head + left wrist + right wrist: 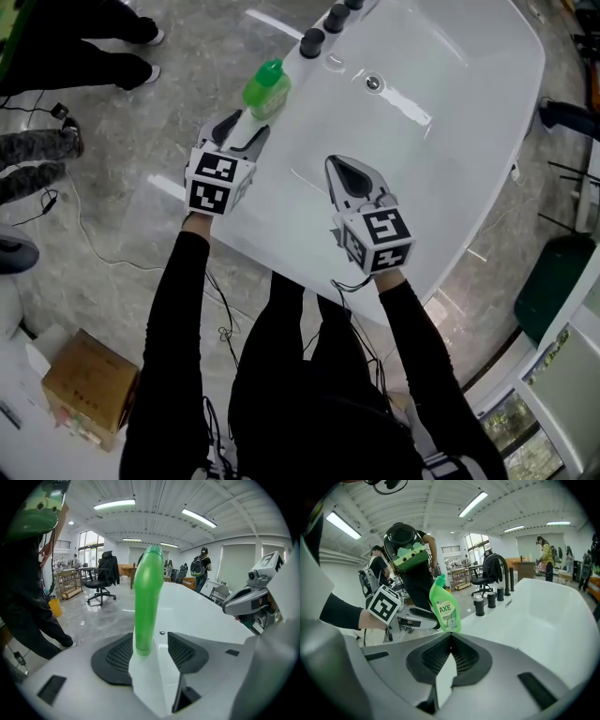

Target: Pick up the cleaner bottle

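Note:
The green cleaner bottle [266,89] stands upright on the left rim of the white tub [450,112]. My left gripper [242,127] is right behind it and open. In the left gripper view the bottle [147,597] rises between the two dark pads [115,656], which stand apart from it on both sides. My right gripper [351,174] hovers over the tub's near rim, to the right of the bottle, with its jaws shut on nothing. From the right gripper view [451,637] the bottle [445,606] shows its label, ahead and slightly left.
Three black tap fittings [312,42] line the tub's rim beyond the bottle. A drain [374,83] sits in the tub. On the grey floor are a cardboard box [89,389], cables [66,202] and bystanders' legs [75,47]. A dark green bin [553,281] stands at the right.

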The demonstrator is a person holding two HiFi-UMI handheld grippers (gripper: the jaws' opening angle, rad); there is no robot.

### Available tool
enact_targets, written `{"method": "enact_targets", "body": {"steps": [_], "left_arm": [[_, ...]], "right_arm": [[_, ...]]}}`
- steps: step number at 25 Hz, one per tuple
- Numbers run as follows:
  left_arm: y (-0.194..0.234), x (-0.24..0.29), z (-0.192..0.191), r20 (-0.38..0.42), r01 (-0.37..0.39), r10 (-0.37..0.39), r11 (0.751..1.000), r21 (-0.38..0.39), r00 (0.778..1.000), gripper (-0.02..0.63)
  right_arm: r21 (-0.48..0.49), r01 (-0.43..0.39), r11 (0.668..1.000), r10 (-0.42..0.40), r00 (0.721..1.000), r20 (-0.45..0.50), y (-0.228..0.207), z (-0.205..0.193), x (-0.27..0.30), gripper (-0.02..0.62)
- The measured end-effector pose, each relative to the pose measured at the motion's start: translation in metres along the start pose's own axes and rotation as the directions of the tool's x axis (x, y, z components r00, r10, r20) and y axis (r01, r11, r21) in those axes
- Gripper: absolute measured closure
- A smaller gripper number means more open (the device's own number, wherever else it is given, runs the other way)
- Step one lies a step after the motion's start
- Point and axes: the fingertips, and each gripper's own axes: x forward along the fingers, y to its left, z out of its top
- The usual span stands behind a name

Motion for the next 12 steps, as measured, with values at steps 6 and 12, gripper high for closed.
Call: {"method": "enact_targets", "body": {"steps": [6, 12], "left_arm": [[0.011, 0.024, 0.002, -0.042, 0.0, 0.003, 0.998, 0.071, 0.999, 0.368], [0.011, 0.039, 0.009, -0.04, 0.017, -0.013, 0.995, 0.099, 0.999, 0.368]], "right_arm": [[0.028, 0.015, 0.999, -0.015, 1.0, 0.0, -0.01, -0.003, 0.005, 0.594], [0.037, 0.018, 0.999, -0.018, 1.0, -0.007, -0.018, -0.005, 0.009, 0.594]]}}
